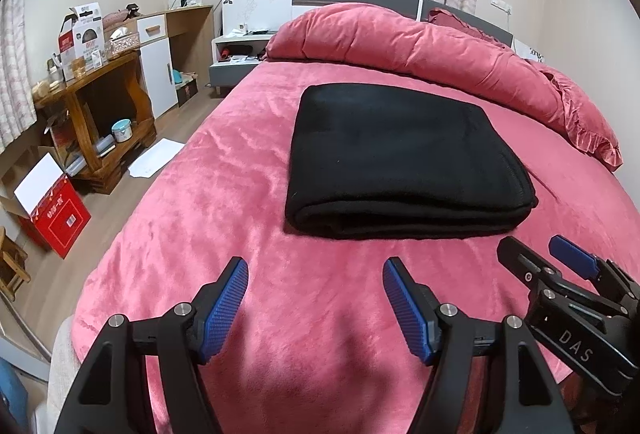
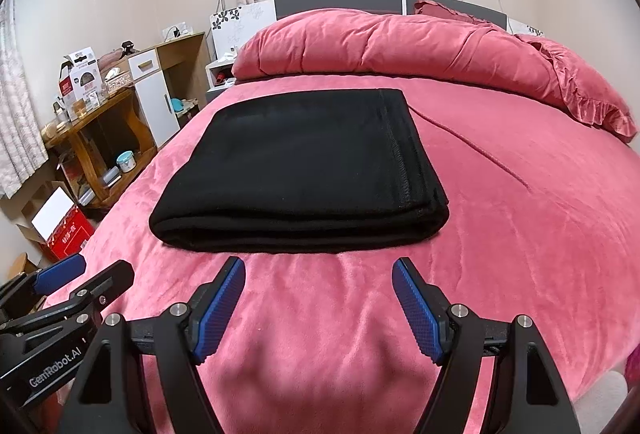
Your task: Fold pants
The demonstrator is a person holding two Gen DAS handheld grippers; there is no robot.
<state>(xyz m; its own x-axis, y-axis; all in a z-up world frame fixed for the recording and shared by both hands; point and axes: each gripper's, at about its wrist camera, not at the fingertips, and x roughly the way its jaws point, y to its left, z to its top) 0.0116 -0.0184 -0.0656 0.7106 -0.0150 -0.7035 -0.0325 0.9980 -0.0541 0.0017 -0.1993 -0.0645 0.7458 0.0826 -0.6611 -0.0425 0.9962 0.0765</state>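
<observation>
The black pants [image 1: 400, 158] lie folded into a thick flat rectangle on the pink bed cover [image 1: 224, 218]; they also show in the right wrist view [image 2: 304, 170]. My left gripper [image 1: 316, 286] is open and empty, hovering over the cover just short of the fold's near edge. My right gripper [image 2: 319, 284] is open and empty, also just short of that near edge. The right gripper shows at the right of the left wrist view [image 1: 540, 254]. The left gripper shows at the lower left of the right wrist view [image 2: 86, 272].
A bunched pink duvet [image 1: 420, 46] and a frilled pillow [image 1: 584, 122] lie at the bed's head. Left of the bed stand a wooden table [image 1: 100, 106] with boxes, a white cabinet [image 1: 154, 58], a nightstand [image 1: 236, 54] and a red carton [image 1: 56, 210] on the floor.
</observation>
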